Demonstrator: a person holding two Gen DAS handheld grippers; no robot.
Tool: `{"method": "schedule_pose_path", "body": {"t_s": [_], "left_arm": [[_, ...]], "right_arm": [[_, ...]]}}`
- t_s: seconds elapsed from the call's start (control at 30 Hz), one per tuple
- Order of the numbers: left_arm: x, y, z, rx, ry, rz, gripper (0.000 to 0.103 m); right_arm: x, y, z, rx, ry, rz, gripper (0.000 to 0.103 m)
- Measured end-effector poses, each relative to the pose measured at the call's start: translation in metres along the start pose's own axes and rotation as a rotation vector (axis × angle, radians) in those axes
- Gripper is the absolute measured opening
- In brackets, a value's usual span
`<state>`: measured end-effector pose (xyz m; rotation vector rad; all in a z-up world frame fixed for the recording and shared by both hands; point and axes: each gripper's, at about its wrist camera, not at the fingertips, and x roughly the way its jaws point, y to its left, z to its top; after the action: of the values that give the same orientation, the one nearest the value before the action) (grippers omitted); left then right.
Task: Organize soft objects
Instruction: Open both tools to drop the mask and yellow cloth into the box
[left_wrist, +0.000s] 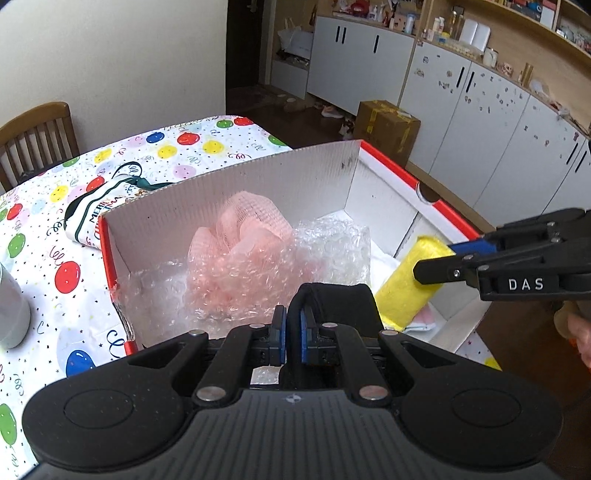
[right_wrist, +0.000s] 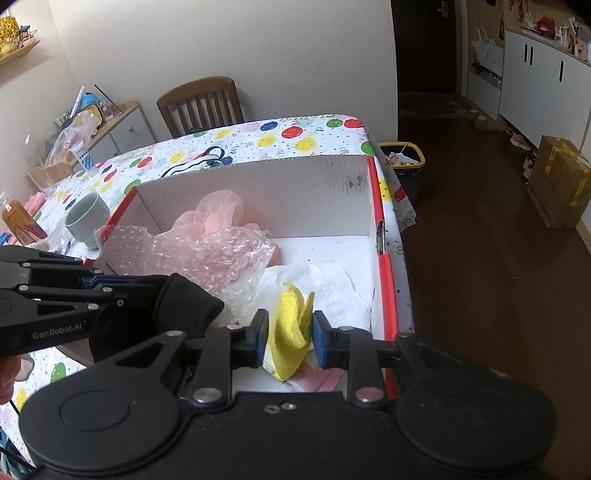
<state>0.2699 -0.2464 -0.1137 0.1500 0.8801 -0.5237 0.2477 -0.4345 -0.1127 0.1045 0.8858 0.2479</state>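
Box: landmark for everything here; we see the white cardboard box (right_wrist: 258, 195) sitting open on the balloon-print counter (left_wrist: 74, 236), so soft things can drop in from above.
Left gripper (left_wrist: 293, 332): fingers pinched narrow on a black cloth (left_wrist: 340, 306), held over the box's near edge, likely for lowering inside.
Right gripper (right_wrist: 290, 332): fingers (right_wrist: 260, 334) part-open around a yellow cloth (right_wrist: 291, 332); the left one touches it, the right seems barely off, so we judge a release near the box's right wall.
Already inside: bubble wrap (right_wrist: 214, 254) over a pink mesh sponge (left_wrist: 251, 225) toward the box's left; white tissue (right_wrist: 332, 288) on its floor.
Outside: green cup (right_wrist: 86, 218) left of the box.
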Motion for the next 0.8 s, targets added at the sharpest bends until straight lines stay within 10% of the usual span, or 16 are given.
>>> {"method": "schedule_pose_path", "body": {"t_s": [0.37, 0.43, 0.53, 0.8], "left_arm": [[-0.008, 0.002, 0.001, 0.002, -0.006, -0.006, 0.017], [-0.011, 0.003, 0.001, 0.005, -0.016, -0.007, 0.028], [-0.018, 0.005, 0.003, -0.003, -0.043, -0.022, 0.076], [-0.046, 0.016, 0.008, -0.048, -0.112, -0.063, 0.076]], "right_arm": [[-0.003, 0.005, 0.002, -0.048, -0.018, -0.067, 0.041], [-0.006, 0.004, 0.004, -0.048, -0.026, -0.075, 0.043], [-0.010, 0.007, 0.006, -0.057, -0.040, -0.087, 0.048], [-0.030, 0.021, 0.013, -0.071, -0.090, -0.050, 0.062]]}}
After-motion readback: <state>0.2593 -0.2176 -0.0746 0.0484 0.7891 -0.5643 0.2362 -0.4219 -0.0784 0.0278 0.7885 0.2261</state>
